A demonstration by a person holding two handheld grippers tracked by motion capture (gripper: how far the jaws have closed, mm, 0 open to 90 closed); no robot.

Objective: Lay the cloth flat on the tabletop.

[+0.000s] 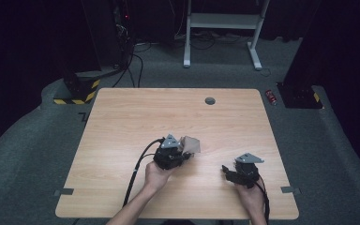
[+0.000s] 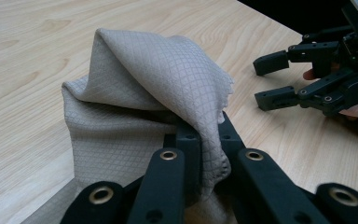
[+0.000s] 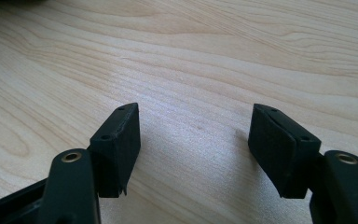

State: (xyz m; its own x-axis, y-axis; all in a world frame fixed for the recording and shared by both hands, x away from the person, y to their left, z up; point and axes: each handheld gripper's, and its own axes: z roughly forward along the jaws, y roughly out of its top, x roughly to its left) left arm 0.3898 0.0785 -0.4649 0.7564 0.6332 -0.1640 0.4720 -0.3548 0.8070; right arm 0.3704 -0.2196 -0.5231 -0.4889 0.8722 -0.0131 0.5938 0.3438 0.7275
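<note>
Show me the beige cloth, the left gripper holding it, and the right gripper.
beige cloth [image 2: 158,79], left gripper view, on its raised fold.
left gripper [image 2: 204,140], left gripper view, between its fingers, clamped on the cloth.
right gripper [image 3: 193,140], right gripper view, in the gap midway between its open fingers.

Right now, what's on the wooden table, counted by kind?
Beige cloths: 1, the cloth pinched in the left claw
Black claws: 2, the left one and the open right claw
Total: 3
</note>
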